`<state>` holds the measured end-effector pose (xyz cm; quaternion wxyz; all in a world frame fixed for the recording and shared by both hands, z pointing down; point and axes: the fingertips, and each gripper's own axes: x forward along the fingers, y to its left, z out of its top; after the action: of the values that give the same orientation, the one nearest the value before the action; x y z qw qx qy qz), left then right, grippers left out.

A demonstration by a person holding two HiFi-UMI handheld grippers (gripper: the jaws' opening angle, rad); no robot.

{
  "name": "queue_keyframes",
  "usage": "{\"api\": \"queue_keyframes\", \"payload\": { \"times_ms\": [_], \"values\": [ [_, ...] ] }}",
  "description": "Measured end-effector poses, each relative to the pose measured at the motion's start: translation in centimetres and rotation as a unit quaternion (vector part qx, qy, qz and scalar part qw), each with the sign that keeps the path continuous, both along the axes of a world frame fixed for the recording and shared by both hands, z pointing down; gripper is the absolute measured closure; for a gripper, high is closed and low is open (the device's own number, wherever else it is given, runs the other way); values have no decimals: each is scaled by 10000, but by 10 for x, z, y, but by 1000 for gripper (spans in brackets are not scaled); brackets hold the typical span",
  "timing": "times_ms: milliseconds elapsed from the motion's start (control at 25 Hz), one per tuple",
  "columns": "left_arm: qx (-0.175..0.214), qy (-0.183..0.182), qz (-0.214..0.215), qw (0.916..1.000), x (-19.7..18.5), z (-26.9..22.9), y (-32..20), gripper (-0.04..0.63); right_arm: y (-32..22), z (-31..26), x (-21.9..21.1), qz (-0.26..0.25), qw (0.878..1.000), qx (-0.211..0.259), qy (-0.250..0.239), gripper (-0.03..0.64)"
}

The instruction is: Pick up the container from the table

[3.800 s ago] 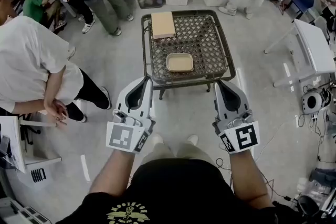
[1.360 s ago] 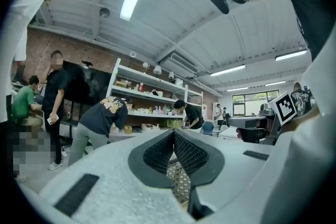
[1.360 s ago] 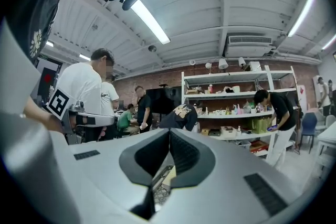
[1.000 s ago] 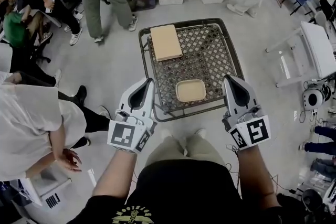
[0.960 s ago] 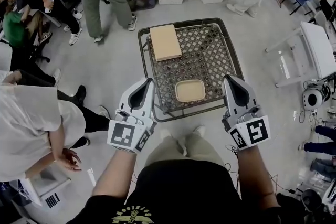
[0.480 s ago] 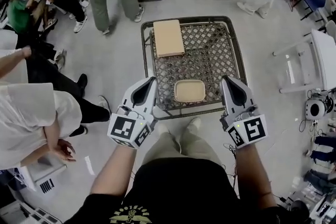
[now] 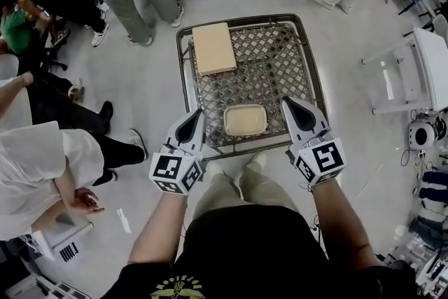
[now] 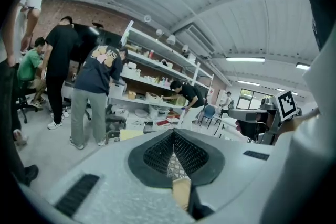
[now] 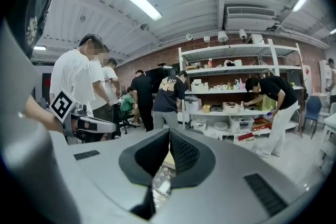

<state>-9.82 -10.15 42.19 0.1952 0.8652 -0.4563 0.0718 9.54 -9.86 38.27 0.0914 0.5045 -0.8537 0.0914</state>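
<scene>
No words or numbers can be read. Behind the fingers of the left gripper (image 7: 199, 115) and the right gripper (image 7: 286, 103), the cubes (image 7: 175, 172) carry only coded black-and-white squares. A yellow shirt print (image 7: 171, 286), farther behind, is too blurred to read.

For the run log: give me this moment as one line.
step: pre-grasp | left gripper: shut, empty, left of container | right gripper: shut, empty, right of it | container: on table, untouched

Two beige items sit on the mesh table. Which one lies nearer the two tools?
The open container at the near edge, between them; the flat slab sits at the far corner.
</scene>
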Motion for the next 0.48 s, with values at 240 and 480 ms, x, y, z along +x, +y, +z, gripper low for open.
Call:
{"api": "queue_keyframes", "payload": {
  "times_ms": [240,480],
  "values": [
    [-830,464,-299,9950,4,51,2,586,1,41,12,55,9975,-625,-315,606],
    [-1165,64,-230,9929,9,90,11,586,-2,86,21,124,9930,-1119,-348,606]
  ]
}}
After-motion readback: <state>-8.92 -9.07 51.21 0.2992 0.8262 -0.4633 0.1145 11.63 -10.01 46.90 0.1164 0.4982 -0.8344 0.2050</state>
